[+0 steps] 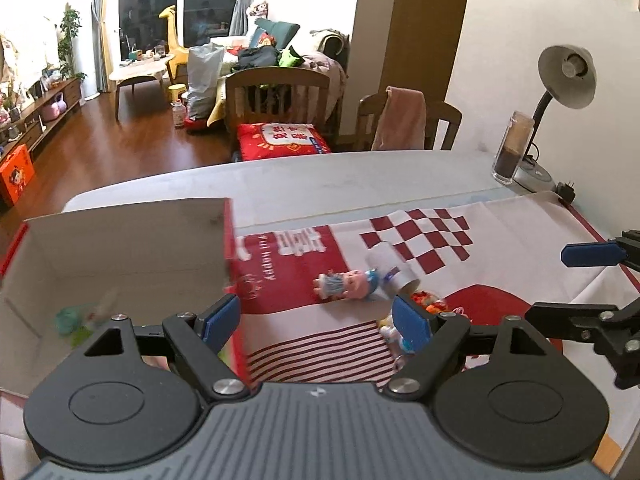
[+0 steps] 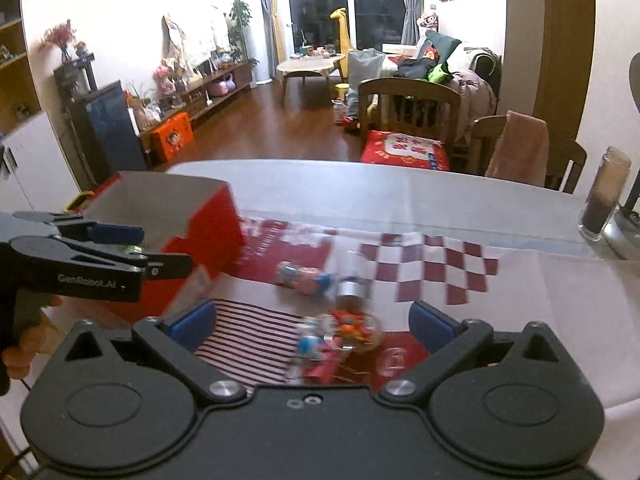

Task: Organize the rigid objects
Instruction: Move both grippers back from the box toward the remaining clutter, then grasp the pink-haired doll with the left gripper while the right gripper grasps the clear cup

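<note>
Holding both released, I see the left hand-held gripper beside the red box, the right hand-held gripper over toys on the desk.

A red box with a pale inside stands open at the cloth's left end; something green, blurred, lies in it. Right of the box, a small doll in blue lies on its side. A white tube lies tilted, touching the doll's head. Nearer the camera lie a clear ball of orange pieces and a blue-white figure.
</note>
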`<state>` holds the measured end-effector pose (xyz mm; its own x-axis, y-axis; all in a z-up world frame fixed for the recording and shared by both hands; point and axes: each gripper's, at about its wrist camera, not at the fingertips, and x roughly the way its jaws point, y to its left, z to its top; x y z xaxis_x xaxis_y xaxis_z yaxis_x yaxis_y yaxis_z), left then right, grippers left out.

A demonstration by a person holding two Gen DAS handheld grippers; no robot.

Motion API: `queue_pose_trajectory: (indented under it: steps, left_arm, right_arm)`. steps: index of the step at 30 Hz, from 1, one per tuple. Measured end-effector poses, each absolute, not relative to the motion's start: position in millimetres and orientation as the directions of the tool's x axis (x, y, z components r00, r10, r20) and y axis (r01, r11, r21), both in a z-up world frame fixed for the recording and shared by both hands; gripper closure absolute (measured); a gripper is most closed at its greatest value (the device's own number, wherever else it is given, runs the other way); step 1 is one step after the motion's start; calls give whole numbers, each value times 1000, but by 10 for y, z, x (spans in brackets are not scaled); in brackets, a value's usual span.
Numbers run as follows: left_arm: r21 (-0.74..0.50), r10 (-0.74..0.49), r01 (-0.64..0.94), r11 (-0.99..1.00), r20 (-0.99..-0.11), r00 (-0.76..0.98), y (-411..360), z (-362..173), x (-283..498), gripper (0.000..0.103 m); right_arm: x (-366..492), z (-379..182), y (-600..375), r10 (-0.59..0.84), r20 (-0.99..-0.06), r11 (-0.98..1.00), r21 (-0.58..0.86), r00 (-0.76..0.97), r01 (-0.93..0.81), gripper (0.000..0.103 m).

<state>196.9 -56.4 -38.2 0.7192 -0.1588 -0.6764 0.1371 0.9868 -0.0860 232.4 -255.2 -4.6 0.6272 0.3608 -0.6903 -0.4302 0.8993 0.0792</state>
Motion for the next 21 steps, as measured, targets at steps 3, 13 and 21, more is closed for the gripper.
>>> queue_pose_trajectory:
  steps: [3,13,21]
  left_arm:
    - [-93,-166,141,986,-685,709,-746,-485,2102,20]
    - [-58,-114,105,993,-718,686,-1080,-948,2528,20]
    - [-29,-92,104,994,-735,672,-1181,-1281,2814,20]
  right_arm:
    - [2449,-140,-2685,353,-710,899,77,609,-432,1]
    - [2906,-395,-2969,337,-751,902,84,568,-424,2]
    - [3266,-560,-2904,346,-771,896,102,535,-432,4]
